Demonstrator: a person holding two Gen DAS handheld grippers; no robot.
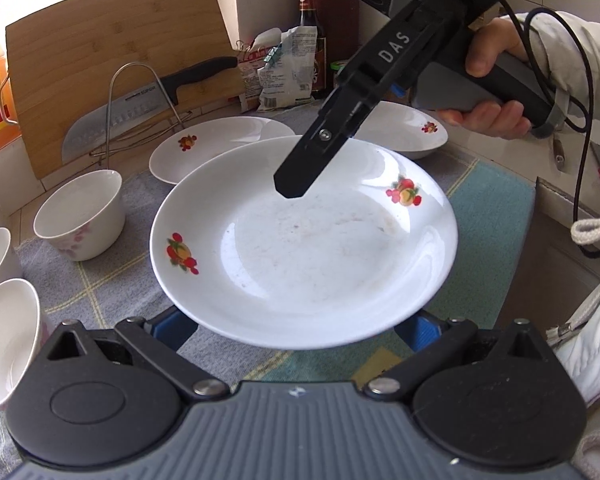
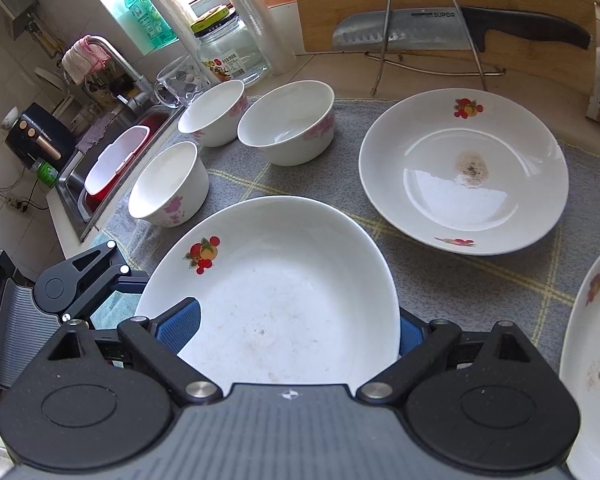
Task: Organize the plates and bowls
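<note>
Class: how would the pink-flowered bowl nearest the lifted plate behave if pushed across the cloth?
The bowl looks glazed ceramic: probably rigid, weighty, breakable. Being tall on a narrower base, it might tip before sliding, as the woven cloth likely grips.

Shiny plates, soft cloth

The plate (image 1: 304, 248) looks smooth and glossy; the mat (image 2: 440, 280) is rough cloth; the board (image 1: 112, 60) is wood.
</note>
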